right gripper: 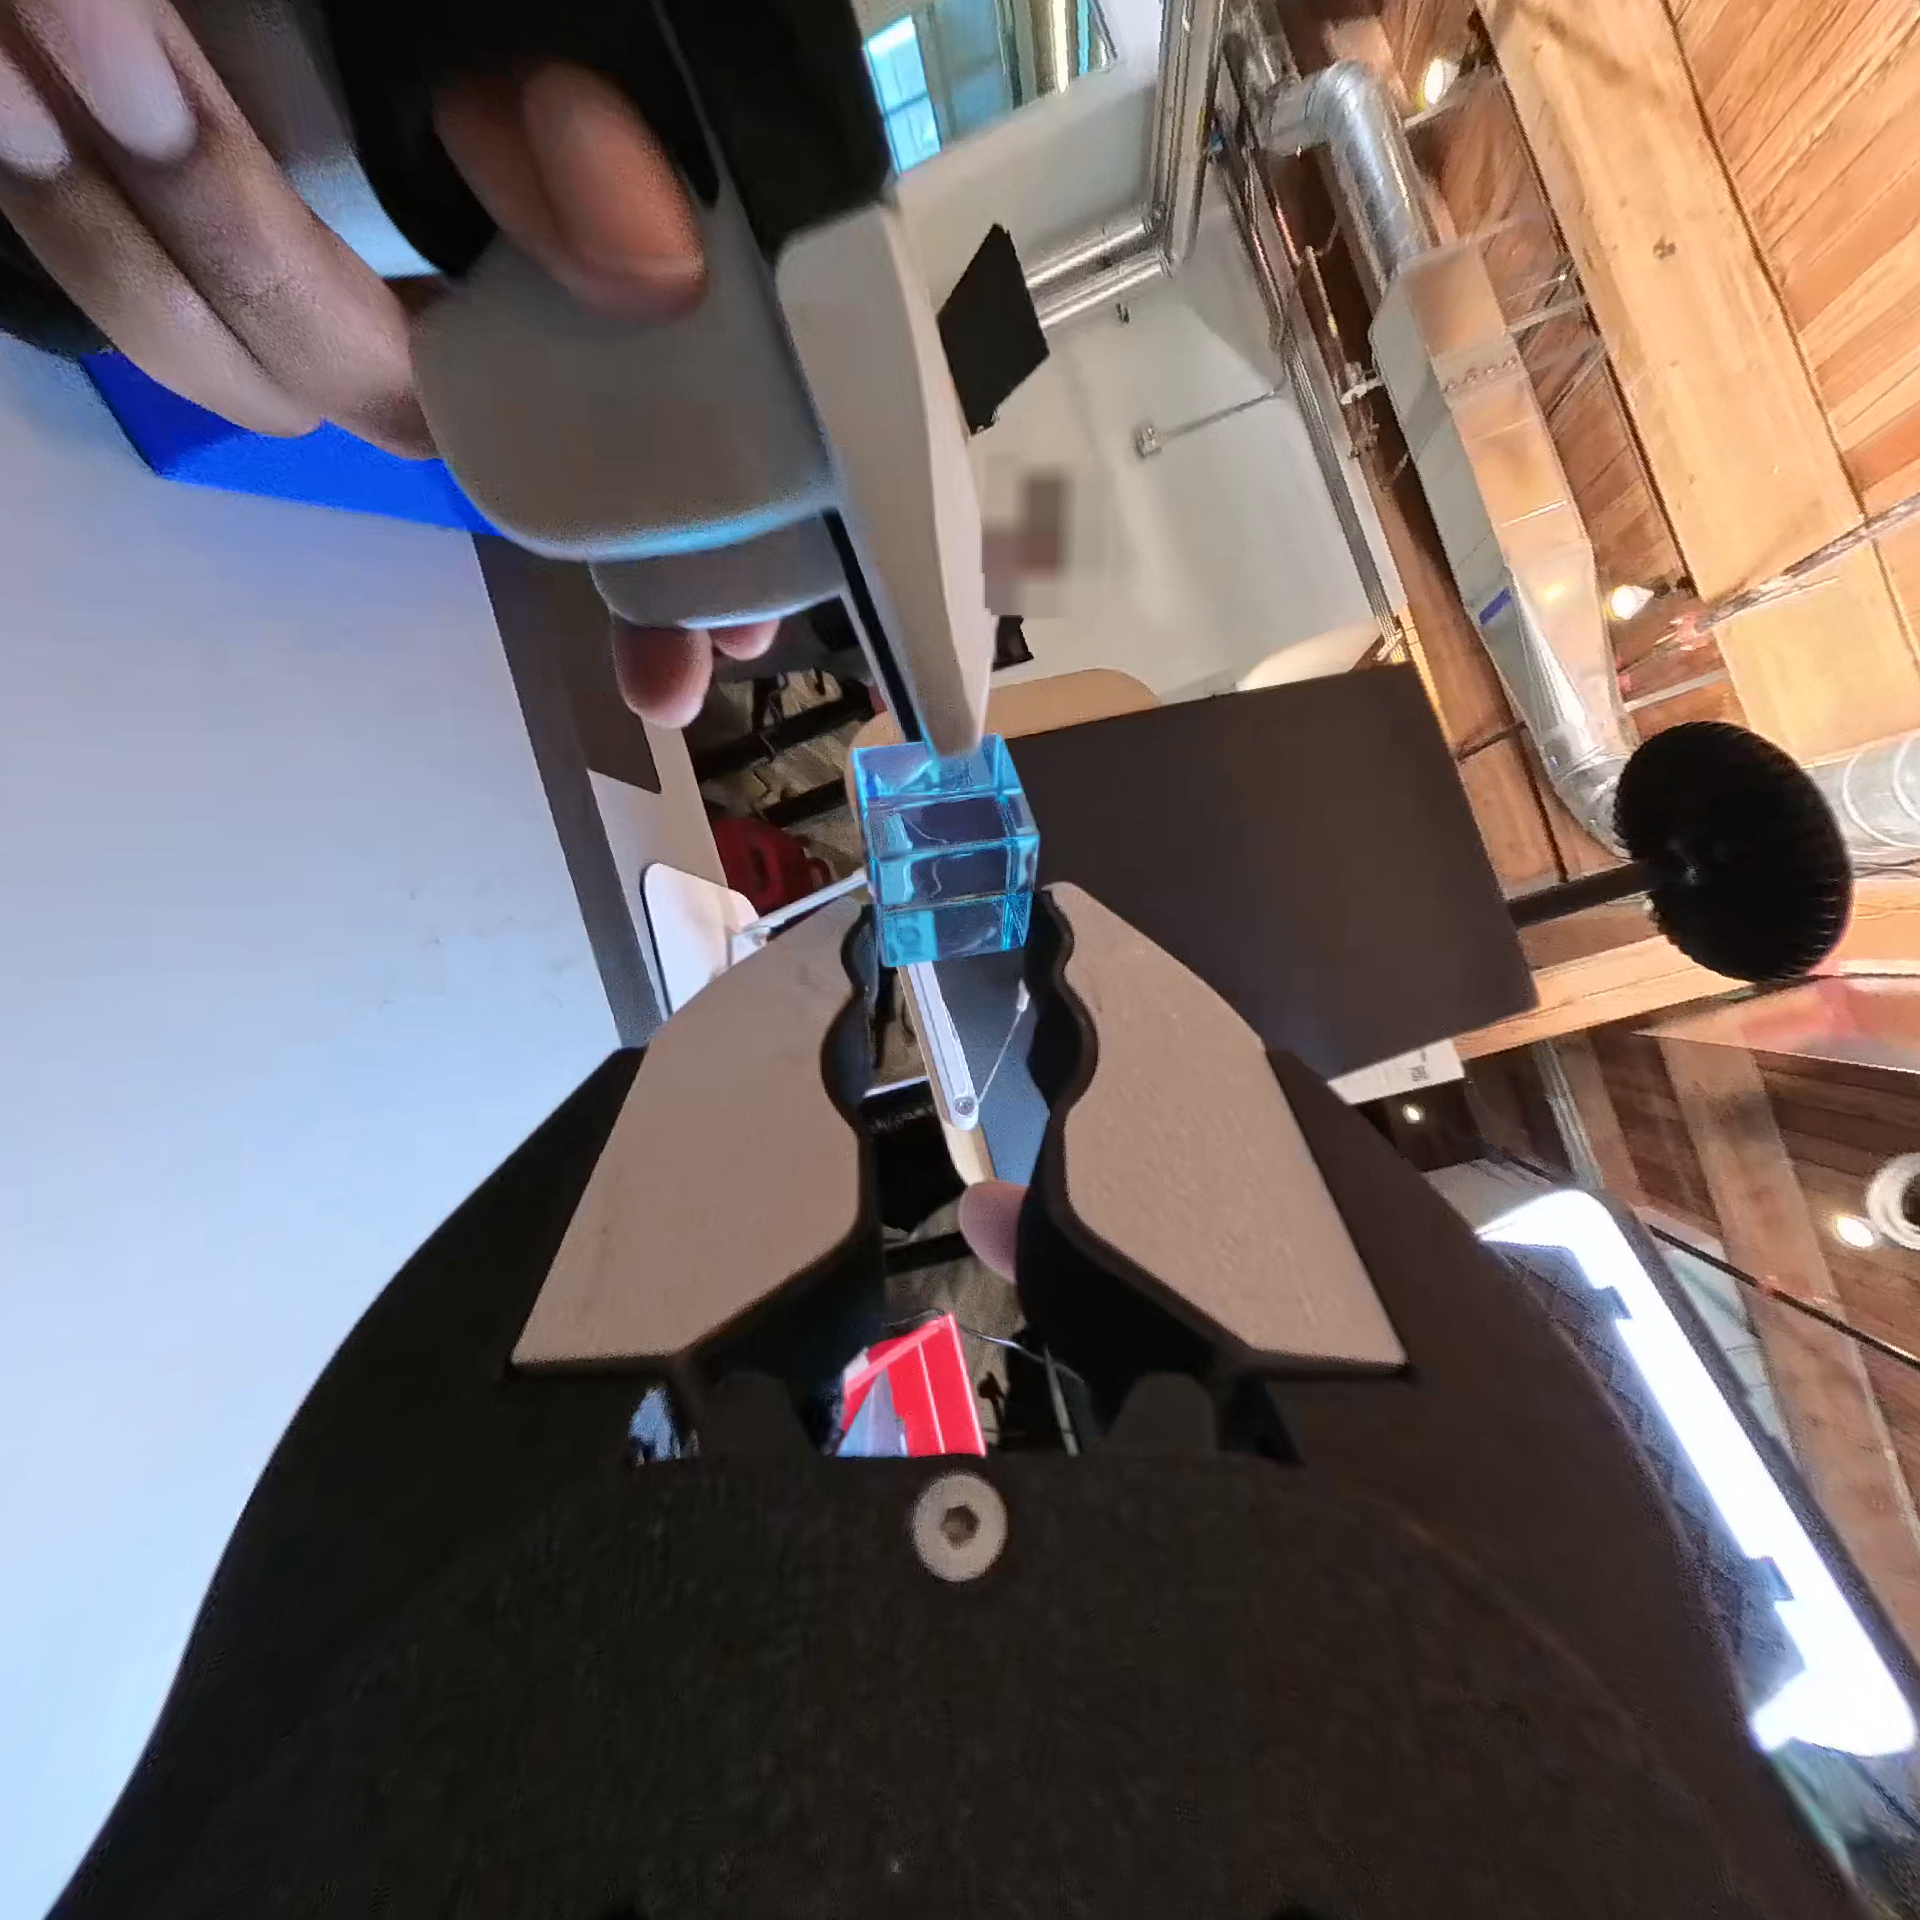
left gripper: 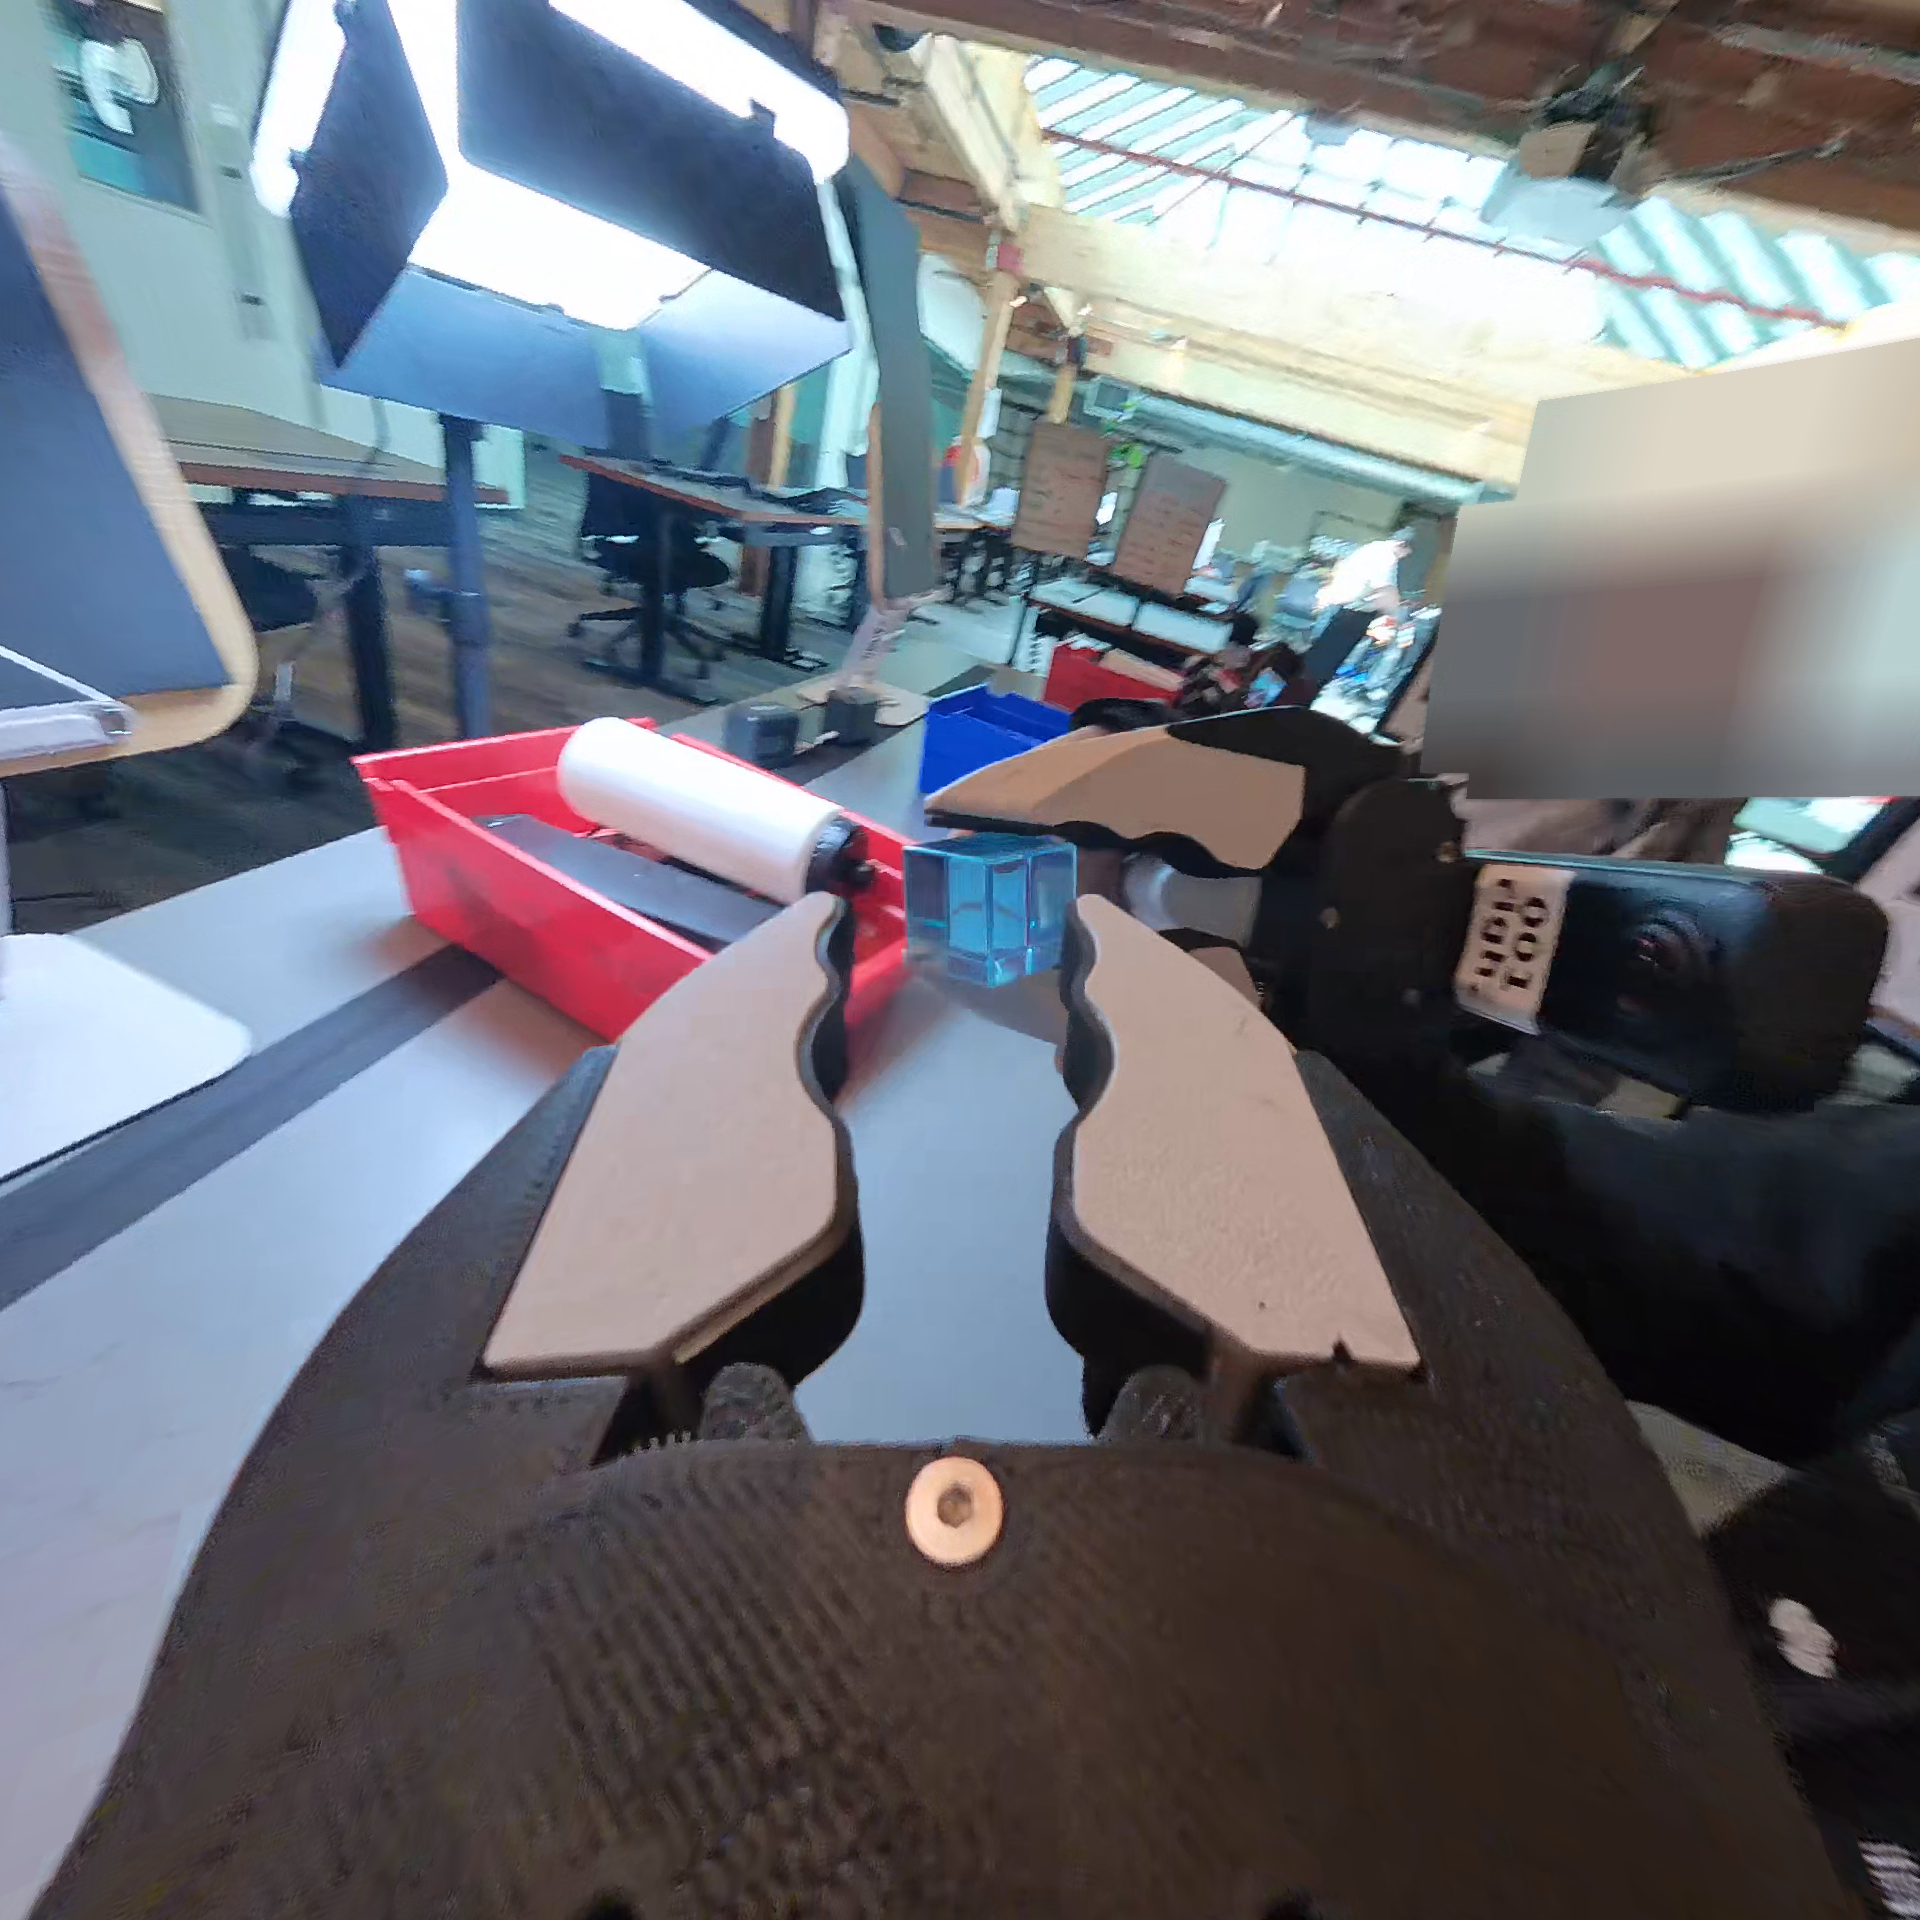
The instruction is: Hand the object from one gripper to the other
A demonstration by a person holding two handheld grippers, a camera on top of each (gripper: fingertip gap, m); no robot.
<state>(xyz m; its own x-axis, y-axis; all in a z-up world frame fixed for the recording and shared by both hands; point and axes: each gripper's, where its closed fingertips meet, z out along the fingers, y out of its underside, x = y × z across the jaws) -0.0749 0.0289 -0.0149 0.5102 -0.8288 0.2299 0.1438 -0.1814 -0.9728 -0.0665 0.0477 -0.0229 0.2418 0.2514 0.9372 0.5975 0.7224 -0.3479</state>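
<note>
Blue translucent cube (left gripper: 987,909) aloft, clear of the counter (left gripper: 260,1195) and over its middle stretch. Pinched at the very tips of the right tool (right gripper: 956,920), closed on two opposite faces, with most of the cube's body sticking out beyond the tips. Flanked on the other axis by the left tool (left gripper: 951,925), spread open: one fingertip at or against a cube face, the other with a visible gap to the cube, so no second grip yet. By this reading, roughly halfway through: pick-up done, the two tools brought together crosswise at the cube, receiver in place. Left to do: closing the left tool on the free faces, then opening the right and drawing it back. Little cube surface to spare between the two pairs of tips, so some risk of a skewed or slipping hold on the smooth faces, and of fingertips knocking together. Around it: a hand (right gripper: 208,260) wrapped on the left tool's grey handle, seen from the right wrist view. On the counter beyond the cube, toward the far left, a red bin (left gripper: 540,894) carrying a white roll (left gripper: 696,805) and a dark flat strip. Farther on, near the far edge, a blue bin (left gripper: 977,738). Past the counter's left edge, a lit studio light panel (left gripper: 561,187) on a stand. Nothing between the tools and the cube, and the bins well apart from the exchange.
</note>
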